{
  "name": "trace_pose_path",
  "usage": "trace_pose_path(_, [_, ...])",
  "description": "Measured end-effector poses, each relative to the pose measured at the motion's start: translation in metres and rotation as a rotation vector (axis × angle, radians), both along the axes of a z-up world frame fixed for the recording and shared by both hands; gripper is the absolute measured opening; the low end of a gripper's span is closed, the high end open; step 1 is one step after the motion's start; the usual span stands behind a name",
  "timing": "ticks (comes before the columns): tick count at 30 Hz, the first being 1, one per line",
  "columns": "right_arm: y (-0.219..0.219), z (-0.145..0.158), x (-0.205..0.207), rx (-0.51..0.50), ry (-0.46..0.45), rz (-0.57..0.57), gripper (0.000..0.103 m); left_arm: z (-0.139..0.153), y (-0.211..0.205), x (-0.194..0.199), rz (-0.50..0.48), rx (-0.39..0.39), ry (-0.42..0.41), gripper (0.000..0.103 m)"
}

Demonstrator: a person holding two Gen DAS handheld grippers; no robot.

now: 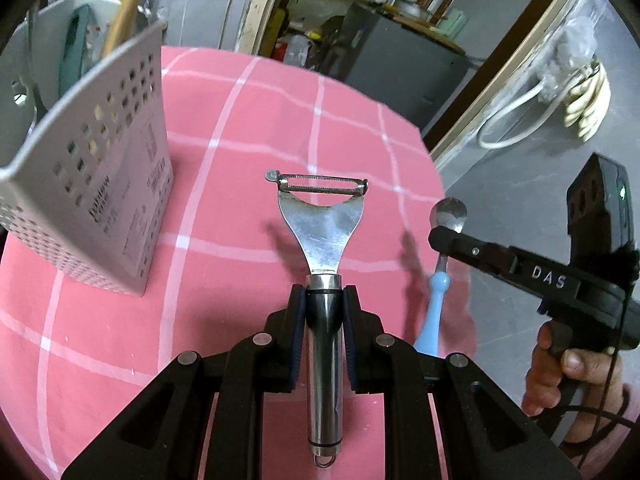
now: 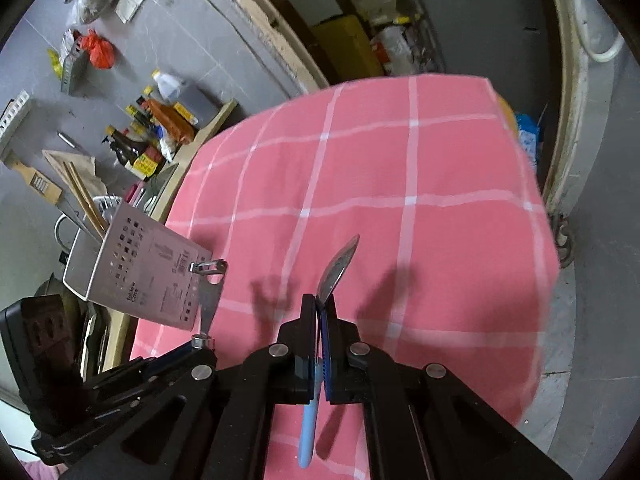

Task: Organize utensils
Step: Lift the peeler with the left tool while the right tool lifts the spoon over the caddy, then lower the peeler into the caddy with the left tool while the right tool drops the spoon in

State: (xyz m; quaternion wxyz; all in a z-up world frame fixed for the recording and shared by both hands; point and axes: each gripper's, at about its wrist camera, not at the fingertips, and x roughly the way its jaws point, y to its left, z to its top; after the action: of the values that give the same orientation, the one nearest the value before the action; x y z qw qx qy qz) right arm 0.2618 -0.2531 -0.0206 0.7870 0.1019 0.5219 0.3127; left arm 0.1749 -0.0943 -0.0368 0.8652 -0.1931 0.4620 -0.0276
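My left gripper [image 1: 324, 294] is shut on the steel handle of a Y-shaped peeler [image 1: 323, 216], blade pointing forward, held above the pink checked tablecloth [image 1: 248, 128]. My right gripper [image 2: 319, 306] is shut on a spoon with a light blue handle [image 2: 309, 432]; its metal bowl [image 2: 338, 266] sticks out ahead. The spoon [image 1: 448, 214] and the right gripper [image 1: 440, 242] also show at the right of the left wrist view. A grey perforated utensil holder [image 1: 100, 184] stands at the left, with chopsticks [image 1: 128, 4] in it. In the right wrist view the holder [image 2: 148, 268] and the peeler [image 2: 210, 280] sit at left.
A white basket [image 1: 52, 32] stands behind the holder. Bottles and bags [image 2: 148, 132] crowd a shelf and wall beyond the table's left edge. The table's right edge [image 2: 536, 200] drops to a grey floor. A white cable [image 1: 520, 108] hangs on the wall.
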Motion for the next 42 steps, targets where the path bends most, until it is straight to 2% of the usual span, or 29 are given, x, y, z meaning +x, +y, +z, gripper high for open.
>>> trace_pose_path(3, [-0.003,0.010,-0.009,0.016,-0.042,-0.026,0.003,0.013,0.006,-0.009,0.002,-0.019,-0.068,0.014])
trace_pose_path(5, [-0.005,0.017,-0.014,0.029,-0.075,-0.038,0.003,0.026,0.010,-0.017,-0.002,-0.038,-0.146,0.014])
trace_pose_path(10, [0.001,0.041,-0.028,0.077,-0.184,-0.069,0.003,0.061,0.025,-0.031,0.017,-0.033,-0.285,0.014])
trace_pose_path(18, [0.025,0.092,-0.051,0.205,-0.386,-0.103,0.003,0.116,0.065,-0.052,0.067,0.025,-0.456,0.014])
trace_pose_path(25, [0.073,0.138,-0.069,0.284,-0.556,-0.090,0.003,0.155,0.112,-0.071,0.117,0.090,-0.567,0.014])
trace_pose_path(29, [0.100,0.158,-0.080,0.318,-0.651,-0.072,0.003,0.162,0.134,-0.075,0.126,0.125,-0.620,0.014])
trace_pose_path(33, [0.129,0.166,-0.087,0.340,-0.723,-0.046,0.003,0.155,0.154,-0.077,0.108,0.123,-0.671,0.014])
trace_pose_path(37, [0.155,0.158,-0.088,0.333,-0.760,-0.019,0.003,0.141,0.171,-0.070,0.110,0.101,-0.684,0.014])
trace_pose_path(42, [0.176,0.134,-0.084,0.282,-0.744,0.016,0.003,0.129,0.179,-0.058,0.117,0.046,-0.696,0.014])
